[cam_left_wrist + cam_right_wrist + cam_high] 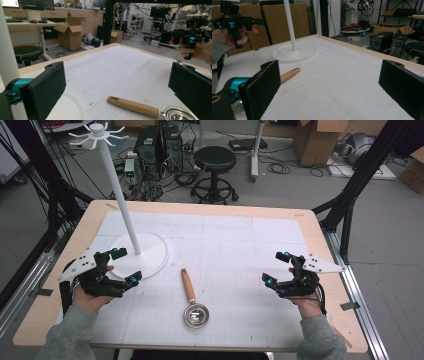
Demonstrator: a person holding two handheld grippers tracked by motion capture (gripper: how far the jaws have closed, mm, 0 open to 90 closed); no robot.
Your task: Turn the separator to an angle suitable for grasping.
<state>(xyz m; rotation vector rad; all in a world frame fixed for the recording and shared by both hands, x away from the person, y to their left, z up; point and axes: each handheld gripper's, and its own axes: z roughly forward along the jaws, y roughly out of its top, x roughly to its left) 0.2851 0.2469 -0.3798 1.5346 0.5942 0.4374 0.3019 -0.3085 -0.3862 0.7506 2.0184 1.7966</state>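
While both jaws gape with nothing between them, the left hand-held gripper [125, 266] and right hand-held gripper [276, 268] sit well apart on the bench [240, 230]; the wooden-handled scoop [192, 301] lies flat between them, nearer the left, just beside the white stand [131, 225].

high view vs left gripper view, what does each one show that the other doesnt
The high view takes in the white stand's hooked top, its whole round base, the scoop's full metal bowl and both grey sleeves, with the left hand-held gripper open beside the base. The left gripper view adds a desk with a keyboard and an open cardboard box under it. Both share the wooden-handled scoop lying between the hands, the right hand-held gripper, the black stool and the white gridded mat.
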